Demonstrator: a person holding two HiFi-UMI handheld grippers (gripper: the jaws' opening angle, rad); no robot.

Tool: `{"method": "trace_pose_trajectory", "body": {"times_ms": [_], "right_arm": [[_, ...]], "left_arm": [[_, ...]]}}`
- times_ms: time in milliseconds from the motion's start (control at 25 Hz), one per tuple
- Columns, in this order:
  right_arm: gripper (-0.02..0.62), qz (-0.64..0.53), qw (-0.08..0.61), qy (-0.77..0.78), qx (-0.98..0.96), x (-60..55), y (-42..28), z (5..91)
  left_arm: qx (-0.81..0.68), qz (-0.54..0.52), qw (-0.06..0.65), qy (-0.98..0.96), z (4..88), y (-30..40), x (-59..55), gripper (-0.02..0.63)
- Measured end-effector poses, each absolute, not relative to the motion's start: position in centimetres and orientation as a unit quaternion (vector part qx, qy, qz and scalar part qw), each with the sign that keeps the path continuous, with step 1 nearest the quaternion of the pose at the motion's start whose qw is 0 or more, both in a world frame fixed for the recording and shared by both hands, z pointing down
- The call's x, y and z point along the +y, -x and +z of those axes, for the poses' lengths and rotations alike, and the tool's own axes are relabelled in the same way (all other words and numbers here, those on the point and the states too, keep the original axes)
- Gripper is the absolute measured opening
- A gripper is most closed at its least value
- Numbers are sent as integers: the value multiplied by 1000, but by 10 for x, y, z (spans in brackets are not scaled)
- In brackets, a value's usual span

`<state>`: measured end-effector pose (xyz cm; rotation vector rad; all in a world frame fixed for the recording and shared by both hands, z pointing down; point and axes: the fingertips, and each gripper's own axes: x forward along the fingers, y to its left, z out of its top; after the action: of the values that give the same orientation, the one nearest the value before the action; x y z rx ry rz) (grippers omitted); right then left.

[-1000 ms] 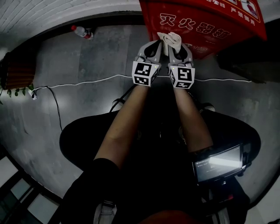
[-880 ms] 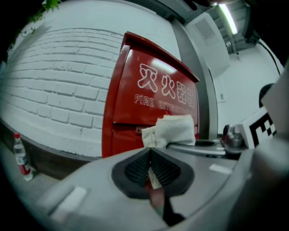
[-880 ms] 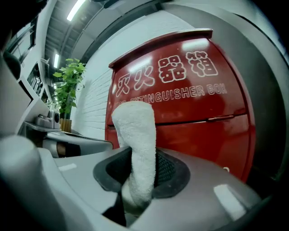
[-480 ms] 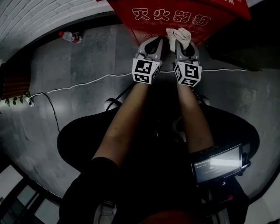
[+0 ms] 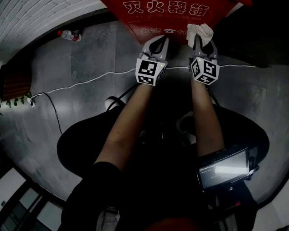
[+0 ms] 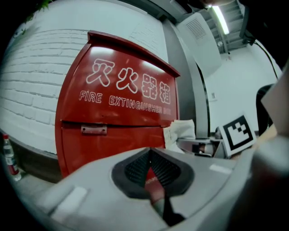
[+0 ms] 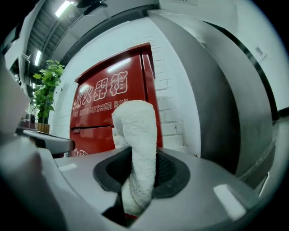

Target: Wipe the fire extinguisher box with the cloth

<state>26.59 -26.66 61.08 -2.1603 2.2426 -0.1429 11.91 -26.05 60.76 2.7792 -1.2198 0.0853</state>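
The left gripper (image 5: 158,43) has its fingers closed together on nothing. It hangs just before the red fire extinguisher box (image 5: 167,13), probably held aside so the other can work. The right gripper (image 5: 202,45) has its fingers clamped on the white cloth (image 5: 201,31). The cloth's free end stands forward at the box's right edge, ready for wiping. Whether it touches the box, I cannot tell.

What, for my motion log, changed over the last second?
The right gripper carried the white cloth rightward, away from the left gripper, towards the right edge of the fire extinguisher box. Unchanged: the cloth is clamped in the right gripper; the left gripper, shut and empty, kept its place.
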Motion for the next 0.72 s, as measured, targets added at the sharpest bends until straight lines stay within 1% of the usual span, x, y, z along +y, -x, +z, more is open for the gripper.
{"method": "trace_pose_trajectory", "body": {"times_ms": [160,400,520,720], "right_arm": [[106,-60,21,715,697,-261,-291,614],[99,-67,13,733,676,-252,-299,621],[99,-57,3,714,697,-245,-268,617],[100,-49,-14,647,761,-236,-177,620]], "left_arm": [[-411,32,54,-909,611,-106,-253,2],[-445,28,59,-893,614,-71,-251,2],[-462,25,65,-884,616,-50,-247,2],[-481,36,78,-873,632,-20,-235,2]]}}
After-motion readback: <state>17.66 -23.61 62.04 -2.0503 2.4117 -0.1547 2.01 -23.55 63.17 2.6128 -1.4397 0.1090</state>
